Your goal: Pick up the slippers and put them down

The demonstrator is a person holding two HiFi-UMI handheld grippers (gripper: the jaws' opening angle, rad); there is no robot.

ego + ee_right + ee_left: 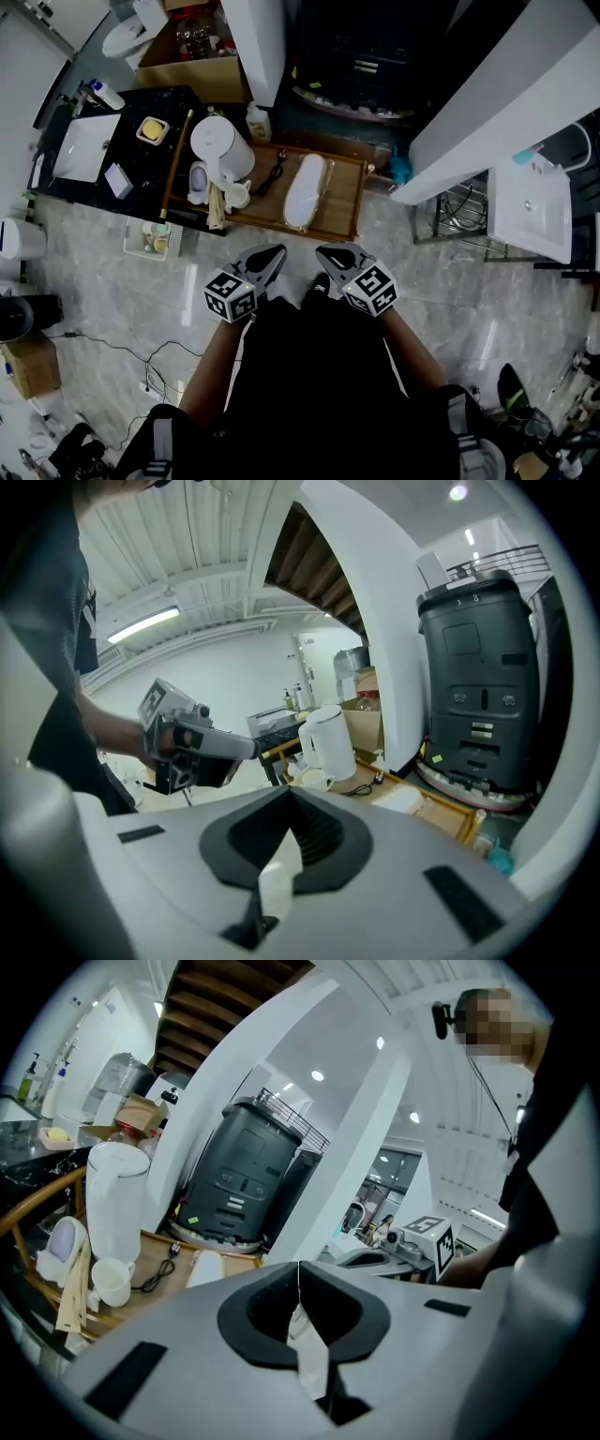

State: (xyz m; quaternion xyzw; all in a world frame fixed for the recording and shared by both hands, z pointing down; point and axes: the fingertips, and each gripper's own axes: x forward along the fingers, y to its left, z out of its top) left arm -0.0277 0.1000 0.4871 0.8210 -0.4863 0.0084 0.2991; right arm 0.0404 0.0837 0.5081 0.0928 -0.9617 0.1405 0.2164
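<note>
Holding both claws shut, I have nothing between either pair of jaws. My left claw (299, 1274) shows its 2 dark pads meeting along 1 thin seam, and my right claw (286, 799) shows the same. Only those 2 close views settle that. The head view gives just 2 grey wedges side by side in front of my body, tips toward 12 o'clock.

Each close view also catches the other claw. From the left one, the right claw sits at 3 o'clock. From the right one, the left claw sits at 9 o'clock, gripped in my hand (94, 731).

The slippers (307, 192) lie at 12 o'clock from both tips, apart from them, and neither claw touches them. The head view alone shows the whole outline: 1 long white shape lying lengthwise on a wooden tray (345, 192). I cannot tell whether the 2 are stacked. In the left gripper view they peek over my claw's body at 10 o'clock; in the right gripper view they show at 2 o'clock.

On the same tray, at 10 o'clock from the left claw in the head view, stand a white kettle (222, 145) and a white cup (239, 195). A black machine (239, 1180) rises behind the tray in both gripper views; the head view leaves it too dark to make out.
</note>
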